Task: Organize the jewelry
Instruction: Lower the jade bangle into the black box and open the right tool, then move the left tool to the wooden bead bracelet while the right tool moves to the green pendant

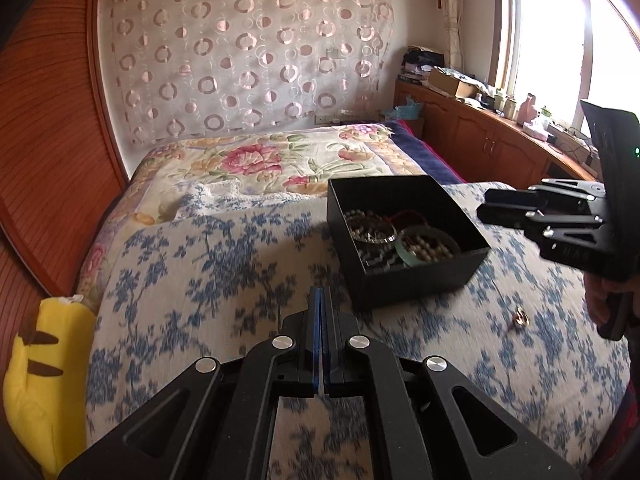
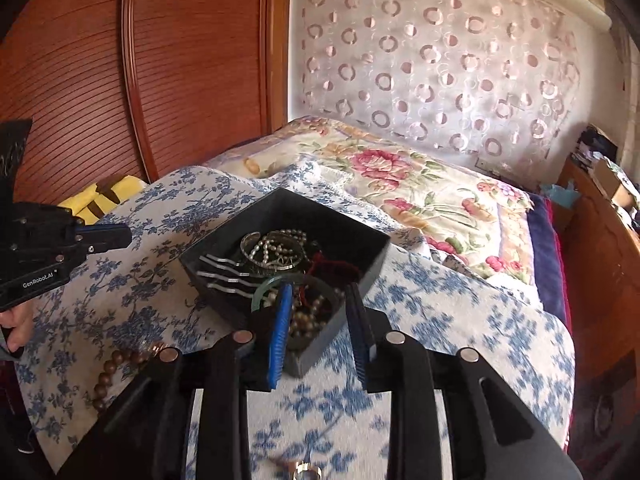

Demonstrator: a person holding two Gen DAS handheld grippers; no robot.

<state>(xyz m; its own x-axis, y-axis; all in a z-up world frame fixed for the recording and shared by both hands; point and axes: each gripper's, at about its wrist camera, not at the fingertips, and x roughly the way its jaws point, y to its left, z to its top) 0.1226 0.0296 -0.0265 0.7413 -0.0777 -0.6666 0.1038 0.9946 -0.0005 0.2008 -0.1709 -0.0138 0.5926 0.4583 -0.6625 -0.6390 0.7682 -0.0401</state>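
the black box (image 1: 404,240) sits on the blue-flowered cover (image 1: 224,280) of the bed, toward the cover's far right part, just before the edge where the pink-flowered quilt (image 1: 280,156) begins. inside the box lie a pearl strand (image 2: 276,248), a green bangle (image 2: 280,282), brown beads (image 2: 312,316), a red cord (image 2: 332,268) and three wavy hair pins (image 2: 224,274) along its left wall. a brown bead bracelet (image 2: 116,368) lies on the cover at its near left edge, outside the box. a small gold ring (image 1: 521,316) lies on the cover near the box's right front corner, apart from it.

left gripper (image 1: 322,320): jaws closed together, nothing between them, above the cover and just short of the box's near wall. right gripper (image 2: 320,328): jaws spread wide, holding nothing, positioned over the near corner of the box. a yellow plush toy (image 1: 36,372) rests at the cover's left edge.
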